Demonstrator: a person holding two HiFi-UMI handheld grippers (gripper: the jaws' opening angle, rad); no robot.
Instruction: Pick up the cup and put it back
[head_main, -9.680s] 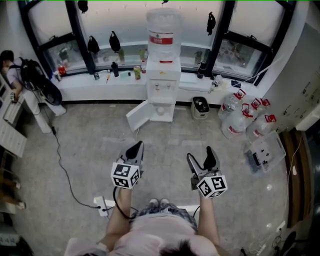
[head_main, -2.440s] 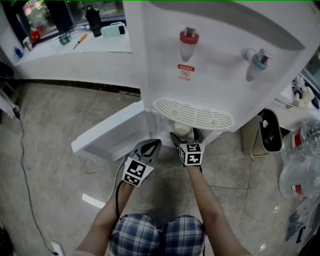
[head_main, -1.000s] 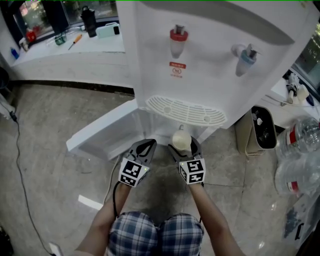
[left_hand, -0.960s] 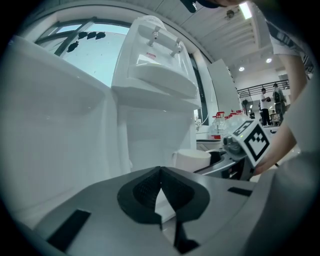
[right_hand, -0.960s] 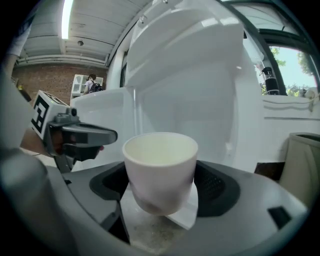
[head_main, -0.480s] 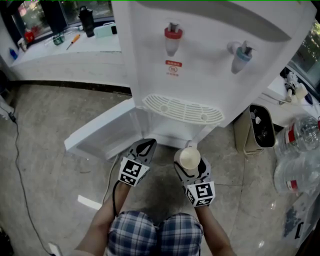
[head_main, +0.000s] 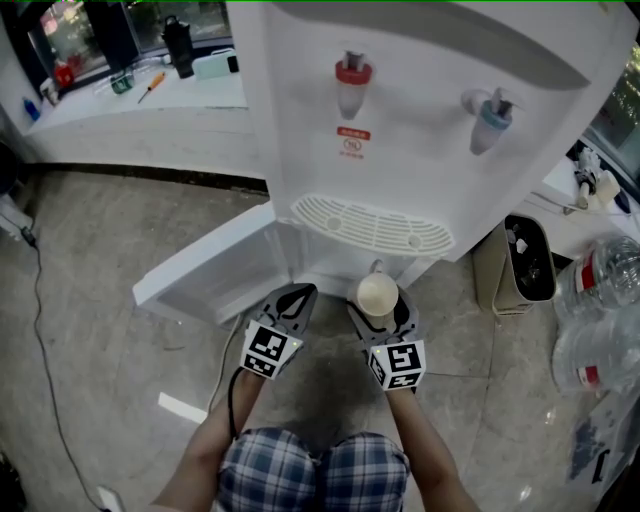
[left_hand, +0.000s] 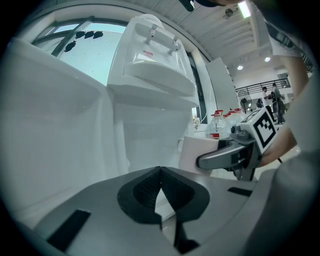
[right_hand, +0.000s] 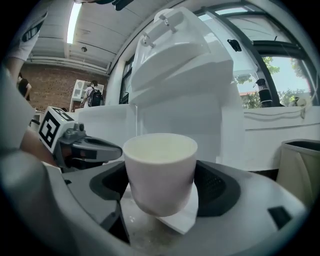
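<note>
Right gripper view: plain cream-white cup upright, held between right gripper jaws; left gripper jaws together.

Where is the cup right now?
In the head view, the cup sits upright between the right gripper's jaws, just in front of the water dispenser's drip tray.

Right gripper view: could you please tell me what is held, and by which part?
The right gripper holds the white cup upright, its jaws pressing opposite sides of the lower wall. The left gripper is shut and empty.
</note>
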